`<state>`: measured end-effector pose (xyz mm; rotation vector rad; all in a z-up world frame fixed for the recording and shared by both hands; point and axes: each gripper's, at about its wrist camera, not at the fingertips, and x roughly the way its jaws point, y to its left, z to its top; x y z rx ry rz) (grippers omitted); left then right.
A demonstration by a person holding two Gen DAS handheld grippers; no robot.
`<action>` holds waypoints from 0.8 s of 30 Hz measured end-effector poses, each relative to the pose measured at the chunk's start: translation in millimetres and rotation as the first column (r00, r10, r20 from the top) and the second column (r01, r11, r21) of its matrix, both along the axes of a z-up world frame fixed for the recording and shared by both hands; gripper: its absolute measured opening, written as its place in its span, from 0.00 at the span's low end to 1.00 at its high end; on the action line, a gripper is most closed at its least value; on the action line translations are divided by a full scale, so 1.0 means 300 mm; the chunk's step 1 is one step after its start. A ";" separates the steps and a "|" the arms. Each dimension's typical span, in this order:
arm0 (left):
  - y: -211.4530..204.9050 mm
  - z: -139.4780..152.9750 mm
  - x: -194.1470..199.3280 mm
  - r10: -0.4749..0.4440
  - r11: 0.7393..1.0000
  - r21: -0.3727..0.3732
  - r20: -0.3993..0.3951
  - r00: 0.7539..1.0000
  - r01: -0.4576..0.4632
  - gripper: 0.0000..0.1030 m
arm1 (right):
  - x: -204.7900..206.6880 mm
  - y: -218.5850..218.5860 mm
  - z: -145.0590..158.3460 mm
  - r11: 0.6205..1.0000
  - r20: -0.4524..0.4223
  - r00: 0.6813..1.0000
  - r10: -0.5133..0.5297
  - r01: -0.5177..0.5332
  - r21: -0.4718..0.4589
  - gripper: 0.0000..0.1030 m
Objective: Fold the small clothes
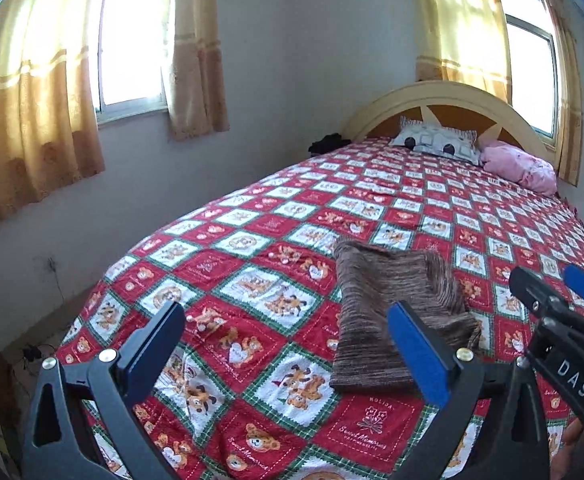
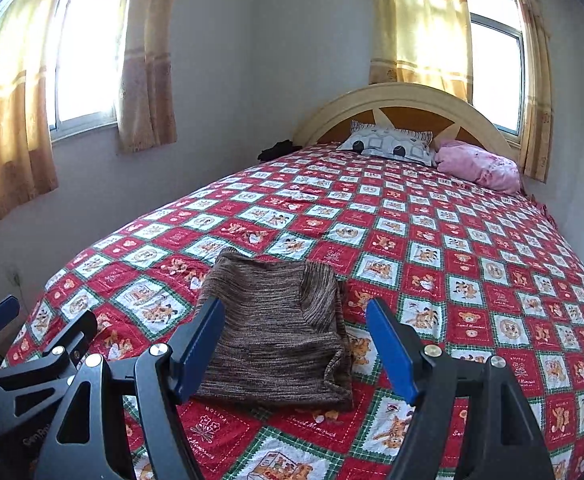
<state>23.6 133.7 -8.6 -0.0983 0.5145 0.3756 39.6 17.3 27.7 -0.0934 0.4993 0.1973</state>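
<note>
We read "DAS" in white on the black body of the right gripper (image 1: 560,292), seen at 3 o'clock in the left wrist view. The red, white and green checked bedspread with teddy-bear squares (image 2: 472,272) carries "Sweet Memories" and "HOLIDAY" stitched in its red squares; smaller print is too blurred to read.

Folded brown striped knit garment (image 2: 275,332) lies flat on the bedspread near the bed's foot, edges roughly squared, one narrower panel folded over at its 2 o'clock corner. Bare bedspread all round it, widest toward 12 and 3 o'clock. Left bed edge drops off at 9 o'clock beside the grey wall (image 1: 259,60); cream arched wooden headboard (image 2: 404,100), grey patterned pillow (image 2: 392,142) and pink pillow (image 2: 480,164) sit far off at 12 to 1 o'clock. Yellow-orange curtains (image 1: 31,100) hang at both windows.

Right gripper (image 2: 296,352): jaws apart, nothing between the blue pads, garment below and ahead of them, its left pad overlapping the garment's left edge in view. Left gripper (image 1: 287,354): jaws wide apart, empty; garment sits at 2 o'clock from it, behind its right pad. Neither touches the garment as far as we can tell.
</note>
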 end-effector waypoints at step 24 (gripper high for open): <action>-0.069 0.020 -0.022 -0.032 0.998 0.060 0.026 0.999 0.030 1.00 | -0.045 -0.058 0.008 0.998 0.014 0.999 -0.033 0.032 0.060 0.72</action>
